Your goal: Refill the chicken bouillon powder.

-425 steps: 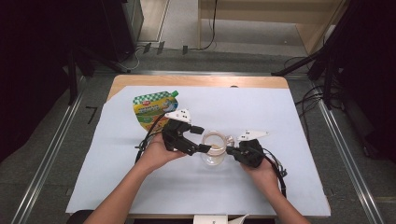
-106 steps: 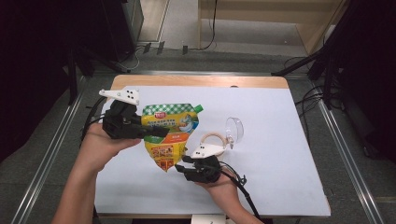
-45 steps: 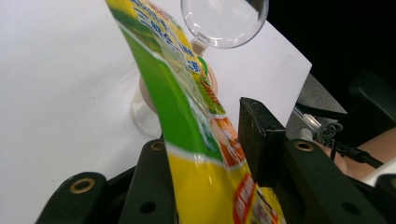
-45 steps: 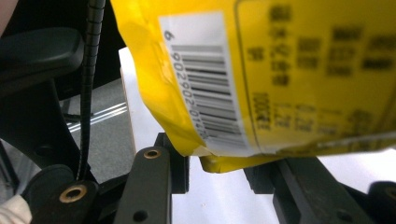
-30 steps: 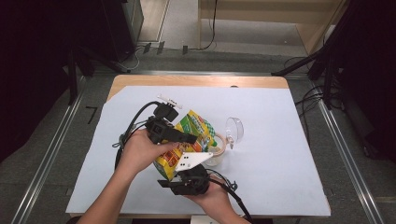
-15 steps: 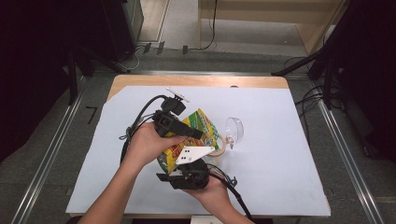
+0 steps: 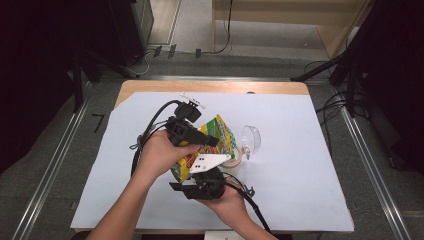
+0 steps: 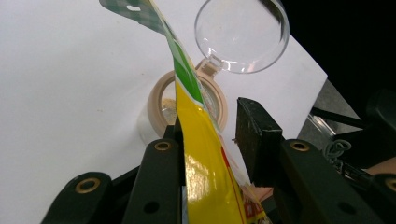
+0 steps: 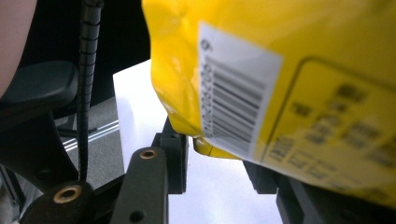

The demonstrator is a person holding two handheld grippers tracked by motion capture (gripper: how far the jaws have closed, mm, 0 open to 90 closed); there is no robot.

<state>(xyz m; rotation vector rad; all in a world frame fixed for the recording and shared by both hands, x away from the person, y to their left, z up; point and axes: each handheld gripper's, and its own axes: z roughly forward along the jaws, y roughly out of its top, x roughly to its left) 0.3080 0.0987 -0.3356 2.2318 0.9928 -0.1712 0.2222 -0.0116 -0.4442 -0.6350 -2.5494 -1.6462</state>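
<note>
My left hand-held gripper point(image 8: 205, 154) has the yellow and green pouch point(image 8: 205, 186) standing edge-on between its jaws. One jaw lies against the film and the other stands a little off it; the jaws have just been closing further, so I read this as a loose pinch near the pouch's upper part. I'm holding it there to keep the top tipped towards the small jar point(image 8: 187, 100) on the table point(image 8: 70, 93).

My right hand-held gripper point(image 9: 217, 154) sits under the pouch's lower end point(image 9: 280, 70), and a bottom fold dips between its jaws. I judge it supports that end from below, though I cannot tell whether the pads truly press on it. Lifting that end would send the contents towards the jar.

From my left gripper view I see the beige-rimmed jar mouth straight ahead, its clear hinged lid point(image 8: 240, 35) flipped back beyond it. That alignment is hard to read from the high view, where the pouch point(image 7: 212, 140) covers part of the jar point(image 7: 232, 161). The high view does give me both hands together, left point(image 7: 162, 152) above and right point(image 7: 225, 197) below. My right gripper view adds the barcode panel.
</note>
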